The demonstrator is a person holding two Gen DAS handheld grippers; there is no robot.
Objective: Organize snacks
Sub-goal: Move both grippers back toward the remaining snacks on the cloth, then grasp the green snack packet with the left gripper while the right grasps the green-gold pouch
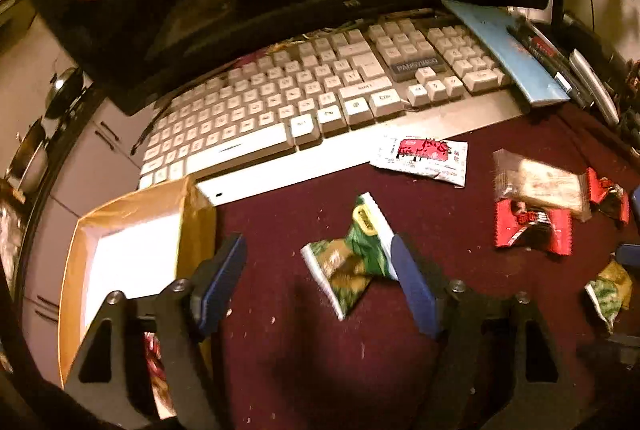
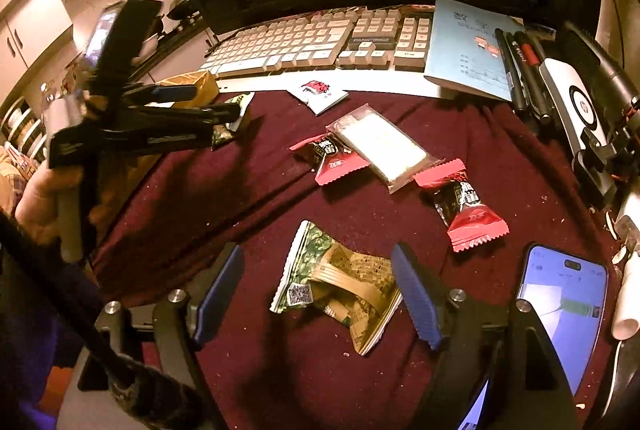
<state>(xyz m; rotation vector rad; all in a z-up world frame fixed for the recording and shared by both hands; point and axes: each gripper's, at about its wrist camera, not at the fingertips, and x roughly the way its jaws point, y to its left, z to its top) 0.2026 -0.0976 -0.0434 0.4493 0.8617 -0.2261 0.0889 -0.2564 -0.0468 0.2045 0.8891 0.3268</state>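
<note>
Cardboard box [image 1: 120,250] at far left, beside keyboard [image 1: 280,102]. Left gripper [image 1: 318,286] spread wide, hovering over green snack packet [image 1: 352,254] on maroon cloth [image 1: 300,370], right blue pad touching or just beside wrapper edge. Likely step: pinch packet, carry left into box (centre on crumpled middle, not slippery sealed end). Right gripper [image 2: 320,294] likewise apart above second green packet [image 2: 340,286]; red candies [image 2: 468,206] further right.

A dark red cloth [image 2: 248,198] covers the table. Directly on it lie two green packets [image 2: 340,290] [image 1: 352,254], two red ones [image 2: 332,158] [image 2: 468,206], a white sachet [image 2: 320,92], a phone [image 2: 560,310] and a keyboard [image 1: 304,98].
</note>
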